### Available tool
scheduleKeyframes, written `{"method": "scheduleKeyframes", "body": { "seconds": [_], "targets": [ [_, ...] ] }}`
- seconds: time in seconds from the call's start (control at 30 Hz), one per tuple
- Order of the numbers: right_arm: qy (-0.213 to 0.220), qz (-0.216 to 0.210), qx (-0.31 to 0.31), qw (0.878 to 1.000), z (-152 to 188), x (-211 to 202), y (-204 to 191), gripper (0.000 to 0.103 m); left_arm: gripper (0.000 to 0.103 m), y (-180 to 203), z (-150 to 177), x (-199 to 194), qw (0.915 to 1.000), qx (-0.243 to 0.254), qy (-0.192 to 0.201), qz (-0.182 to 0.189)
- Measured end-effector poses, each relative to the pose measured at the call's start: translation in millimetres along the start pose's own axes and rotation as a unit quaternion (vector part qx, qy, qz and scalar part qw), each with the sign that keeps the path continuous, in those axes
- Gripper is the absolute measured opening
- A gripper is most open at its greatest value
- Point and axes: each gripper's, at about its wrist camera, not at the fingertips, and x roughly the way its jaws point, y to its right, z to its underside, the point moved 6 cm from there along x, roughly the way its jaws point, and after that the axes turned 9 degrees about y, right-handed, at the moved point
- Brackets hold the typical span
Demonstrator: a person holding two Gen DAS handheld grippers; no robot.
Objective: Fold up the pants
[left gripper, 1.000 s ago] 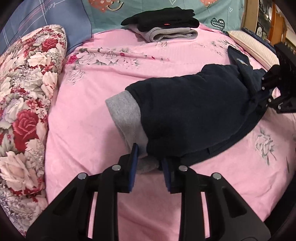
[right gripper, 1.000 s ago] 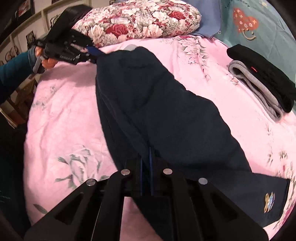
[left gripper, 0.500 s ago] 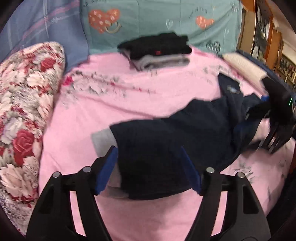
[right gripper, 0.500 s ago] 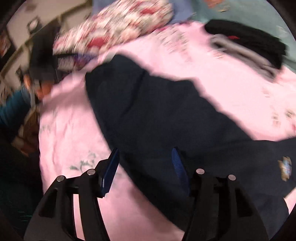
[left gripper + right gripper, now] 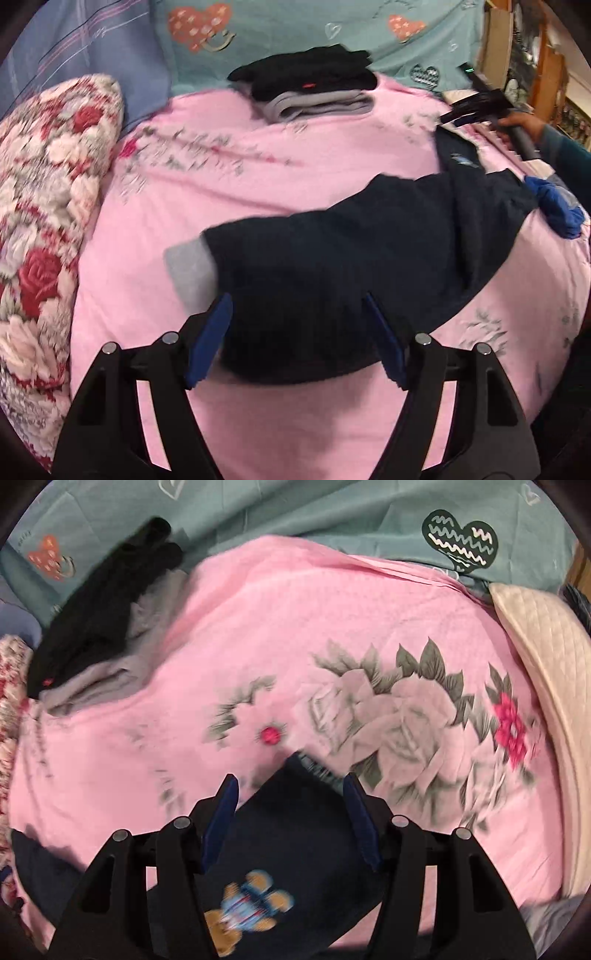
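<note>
The dark navy pants (image 5: 354, 258) are seen lying on the pink floral bedspread (image 5: 258, 166), spread from about 6 o'clock toward 3 o'clock in the left wrist view, with a grey lining or cuff (image 5: 192, 269) exposed at their 9 o'clock end. The left claw (image 5: 295, 339) is held wide open just over the near edge of the pants; nothing is gripped between its blue pads (image 5: 207, 343).

In the right wrist view, a pointed end of the pants (image 5: 291, 834), marked with a blurred teddy-bear patch (image 5: 243, 908), is seen reaching up between the fingers from 6 o'clock. The right claw (image 5: 291, 812) is likewise spread wide, and no cloth is pinched by it. In the left wrist view that same claw (image 5: 476, 107) is seen at about 2 o'clock, held by a hand (image 5: 524, 125) in a teal sleeve (image 5: 565, 151).

A folded stack of black and grey clothes (image 5: 310, 85) is placed at 12 o'clock on the bed, well apart from the pants. A rose-patterned pillow (image 5: 48, 206) is seen at 9 o'clock, and a teal sheet with hearts (image 5: 295, 29) behind the stack. A crumpled blue cloth (image 5: 557, 206) lies at 3 o'clock, just beside the pants.
</note>
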Motion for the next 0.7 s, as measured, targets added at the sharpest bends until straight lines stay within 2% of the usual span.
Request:
{"method": "scheduleKeyframes", "body": {
  "seconds": [0.1,0.13,0.17,0.2,0.3,0.4,0.53,0.57,0.67,0.7],
  "targets": [
    [-0.014,-0.013,-0.012,1.0,1,13,-1,0.058,0.075,26,-8,9,0.9994,0.028,-0.005,0.018],
    [-0.016,-0.015,-0.024,0.999,3,16,-2,0.047,0.075,32,-8,13,0.9991,0.034,-0.009,0.023],
    [-0.024,-0.021,-0.031,0.999,5,18,-4,0.021,0.075,38,-8,19,0.9988,0.038,-0.014,0.028],
    [-0.039,-0.025,-0.04,0.998,10,21,-6,0.008,0.075,43,-9,24,0.9986,0.038,-0.018,0.031],
    [-0.018,-0.024,-0.084,0.996,15,2,-11,0.007,0.075,47,-7,44,0.9985,0.025,-0.038,0.032],
    [0.019,-0.04,-0.083,0.996,18,-38,-1,0.006,0.075,46,1,59,0.9975,0.013,-0.065,0.025],
    [0.081,-0.071,-0.079,0.991,23,-101,20,0.006,0.075,44,9,63,0.9968,0.013,-0.077,0.018],
    [0.09,-0.077,-0.077,0.99,13,-111,21,0.006,0.075,45,10,62,0.9968,0.014,-0.076,0.017],
    [0.136,-0.097,-0.083,0.982,31,-163,32,0.006,0.075,45,10,59,0.9968,0.013,-0.077,0.016],
    [0.15,-0.1,-0.085,0.98,47,-180,41,0.006,0.075,45,11,58,0.9967,0.014,-0.078,0.016]
  ]
}}
